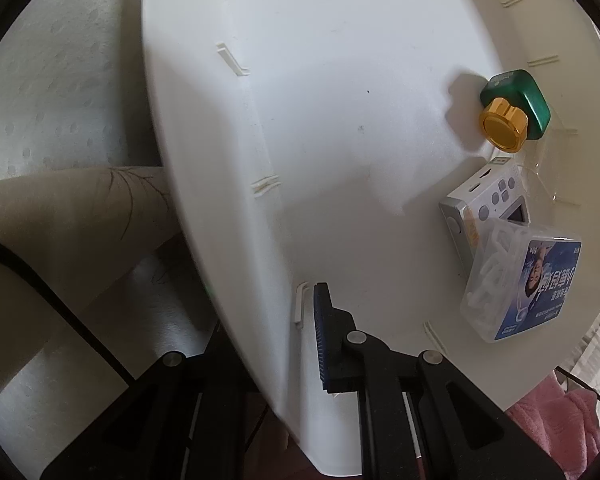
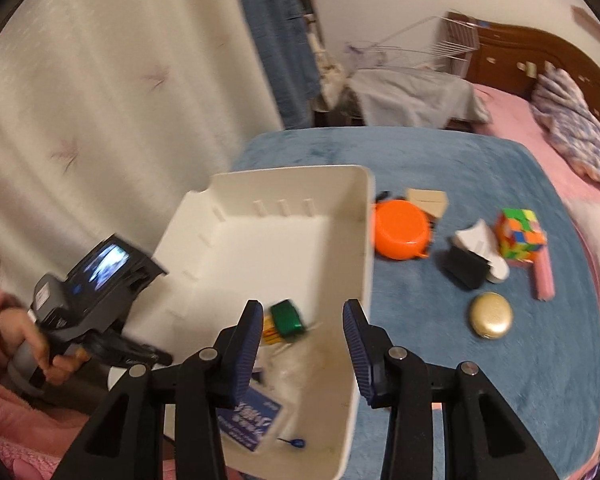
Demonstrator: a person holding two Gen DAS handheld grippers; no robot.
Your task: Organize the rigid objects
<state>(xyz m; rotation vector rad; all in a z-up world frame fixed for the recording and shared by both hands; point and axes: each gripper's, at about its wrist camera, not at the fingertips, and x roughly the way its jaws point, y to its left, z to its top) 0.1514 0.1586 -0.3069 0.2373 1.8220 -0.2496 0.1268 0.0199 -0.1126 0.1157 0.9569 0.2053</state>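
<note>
Left wrist: left gripper (image 1: 296,340) clamps the white bin's (image 1: 340,100) wall; right gripper (image 2: 300,344) gapes empty.

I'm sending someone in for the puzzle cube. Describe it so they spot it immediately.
Start at the blue blanket covering the surface beside the white bin. Look to the far right of the loose items there, past the orange bowl and the black-and-white object. The cube is the only multicoloured thing, a grid of green, orange, yellow and blue squares, with a pink stick just beside it.

Soft daylight, hard shadow beside green bottle (image 1: 516,104) in white bin (image 1: 340,80); right view motion-blurred, fisheye-bent edges w/ dark corners
</note>
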